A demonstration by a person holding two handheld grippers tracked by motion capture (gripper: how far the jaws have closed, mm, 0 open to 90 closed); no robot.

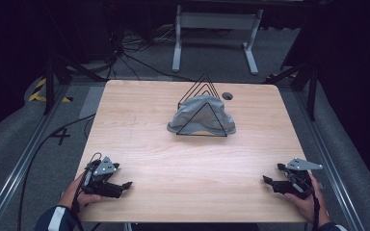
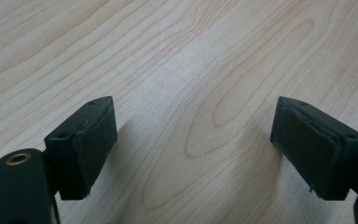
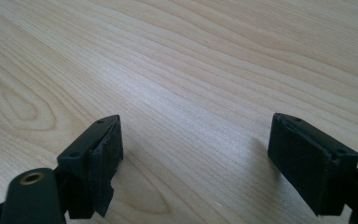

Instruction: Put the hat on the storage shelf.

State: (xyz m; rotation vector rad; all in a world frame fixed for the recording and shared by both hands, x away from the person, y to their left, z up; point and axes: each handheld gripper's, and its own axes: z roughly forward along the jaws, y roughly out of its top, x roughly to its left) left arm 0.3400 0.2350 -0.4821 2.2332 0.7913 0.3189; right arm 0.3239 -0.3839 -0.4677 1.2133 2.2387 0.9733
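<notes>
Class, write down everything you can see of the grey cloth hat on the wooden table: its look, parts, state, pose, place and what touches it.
The grey cloth hat looks like soft, matte fabric, with a rounded, slightly crumpled crown and a floppy brim spreading at its base. It sits brim-down on the light wooden table, toward the far middle, inside a black wire rack of triangular frames. One triangle crosses its front; others rise behind its crown. It lies far from both grippers.

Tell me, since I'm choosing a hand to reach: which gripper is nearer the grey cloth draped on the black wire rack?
Roughly equal. The left gripper sits near-left of the grey cloth; the right gripper sits near-right.
</notes>
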